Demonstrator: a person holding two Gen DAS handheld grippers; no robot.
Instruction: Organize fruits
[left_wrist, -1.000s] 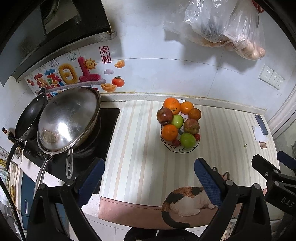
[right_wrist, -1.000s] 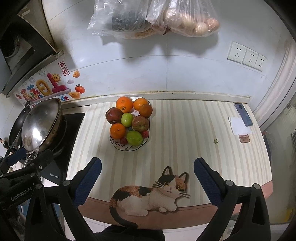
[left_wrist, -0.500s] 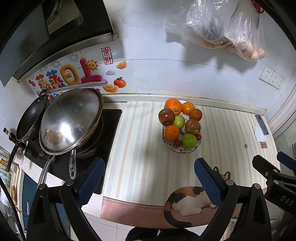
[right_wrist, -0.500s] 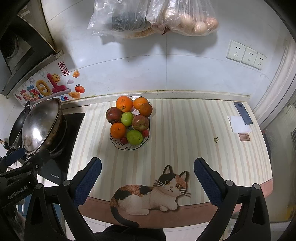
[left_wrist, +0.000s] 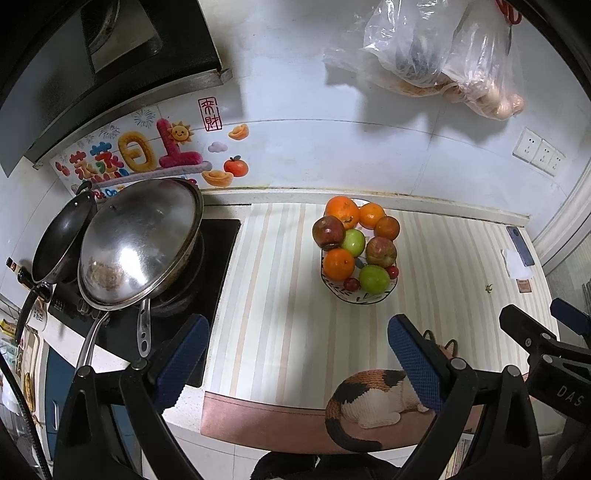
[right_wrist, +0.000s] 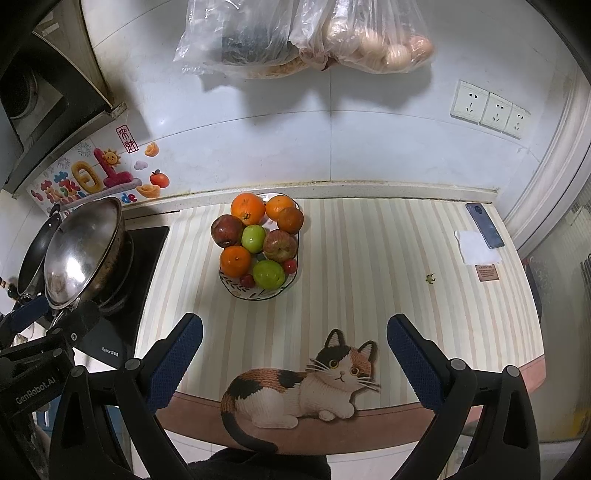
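Little has shifted since a second ago: in the left wrist view the fruit bowl has drifted slightly right and down, and in the right wrist view it sits much as it did, so both tools have been held nearly steady above the worktop's near edge. Nearest the cameras, the left gripper (left_wrist: 297, 354) is seen with its blue-padded fingers spread wide and nothing between them, and the right gripper (right_wrist: 295, 350) is likewise held wide apart and empty. Beneath them a calico cat picture (right_wrist: 301, 387) is printed on the striped cream worktop mat (right_wrist: 369, 258). Farther on, the patterned white ceramic bowl (right_wrist: 258, 293) is found standing near the back wall, piled with four oranges (right_wrist: 248, 208), two red apples (right_wrist: 226, 230), two green apples (right_wrist: 269, 274) and a few small red fruits (right_wrist: 290, 265). No fruit is seen lying loose on the worktop. All visible fruit is thus already gathered in the bowl, which would fit a finished gathering as well as a pile waiting to be sorted out; which applies cannot be settled. Beyond, to the left, a steel wok (left_wrist: 140, 243) is propped on the black hob (left_wrist: 207, 266), and clear plastic bags (right_wrist: 303, 37) are hung on the white wall.
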